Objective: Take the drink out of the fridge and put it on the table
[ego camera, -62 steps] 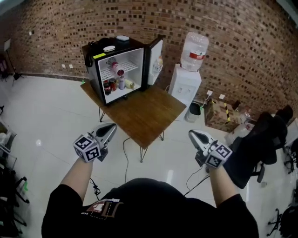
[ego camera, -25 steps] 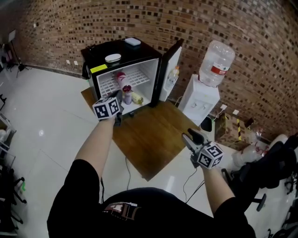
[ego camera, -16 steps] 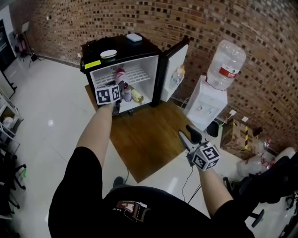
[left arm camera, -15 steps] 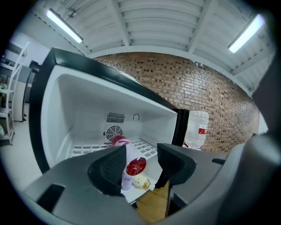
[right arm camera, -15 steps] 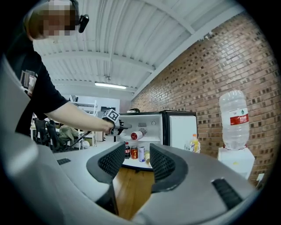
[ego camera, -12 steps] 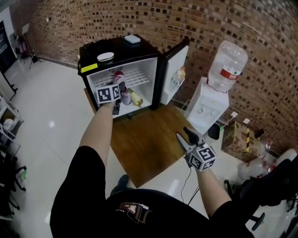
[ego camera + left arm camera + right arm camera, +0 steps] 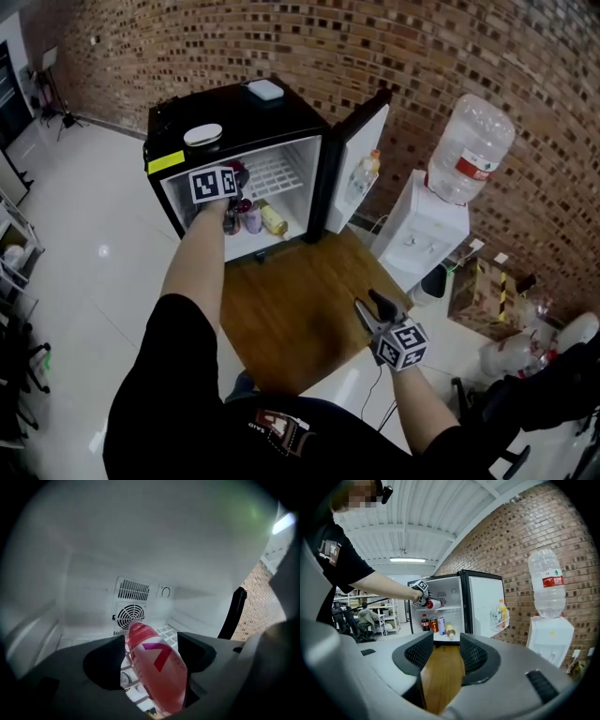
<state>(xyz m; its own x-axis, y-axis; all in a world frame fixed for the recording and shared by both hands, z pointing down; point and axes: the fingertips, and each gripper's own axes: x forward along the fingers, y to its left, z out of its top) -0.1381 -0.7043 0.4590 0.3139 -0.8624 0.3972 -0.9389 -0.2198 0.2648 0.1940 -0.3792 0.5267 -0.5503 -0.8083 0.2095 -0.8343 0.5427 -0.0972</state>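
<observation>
Jaws of the left gripper (image 7: 232, 176) have just been opening inside the mini fridge (image 7: 239, 117), wide around a pink drink bottle (image 7: 157, 672) lying on the upper wire shelf (image 7: 277, 172). Right gripper (image 7: 367, 305) hovers over the wooden table (image 7: 281, 309), jaws apart, empty.

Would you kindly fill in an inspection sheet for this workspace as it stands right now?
Surface: wooden table, fridge standing at its far end.
Job's things: fridge door open; pink bottle lying on the upper shelf; other drinks below.
Clutter: round white item and white box on the fridge top.
Grippers: left gripper inside the fridge, jaws just been opening, pink bottle between them, unclamped; right gripper by the table's near corner, open, empty.
Cables: thin cable on the glossy floor beside the table.
Surroundings: brick wall, water dispenser.
</observation>
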